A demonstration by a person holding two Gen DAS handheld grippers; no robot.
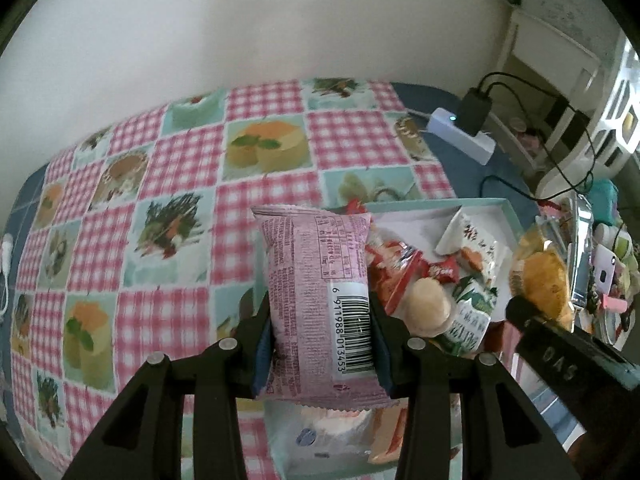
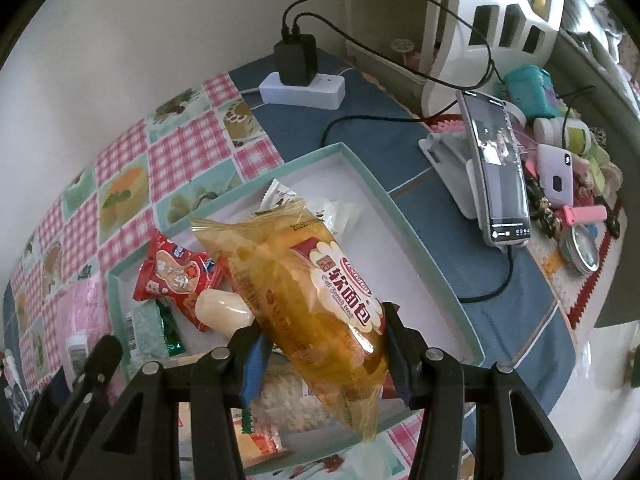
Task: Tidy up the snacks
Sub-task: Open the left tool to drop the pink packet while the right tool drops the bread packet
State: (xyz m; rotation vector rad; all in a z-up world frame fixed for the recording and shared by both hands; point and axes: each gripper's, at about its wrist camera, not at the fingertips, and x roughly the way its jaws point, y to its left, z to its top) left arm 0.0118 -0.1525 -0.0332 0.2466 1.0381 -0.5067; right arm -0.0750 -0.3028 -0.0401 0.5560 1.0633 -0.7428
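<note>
My left gripper (image 1: 320,320) is shut on a pink snack packet (image 1: 316,280) with a barcode, held upright above the left edge of a shallow teal-rimmed box (image 1: 508,210). My right gripper (image 2: 324,332) is shut on a clear yellow soft-bread packet (image 2: 316,300), tilted over the same box (image 2: 424,240). Inside the box lie a red packet (image 2: 176,280), a pale round bun (image 2: 222,312), a green packet (image 2: 148,332) and a white sachet (image 2: 280,196). The right gripper (image 1: 516,308) with its bread packet (image 1: 544,284) shows at the right of the left wrist view.
The checked tablecloth (image 1: 168,184) spreads to the left. A white power strip (image 2: 304,88) with a black charger and cables lies behind the box. A phone on a stand (image 2: 496,176), small jars and clutter (image 2: 568,184) crowd the right side. A white basket (image 2: 508,16) stands behind.
</note>
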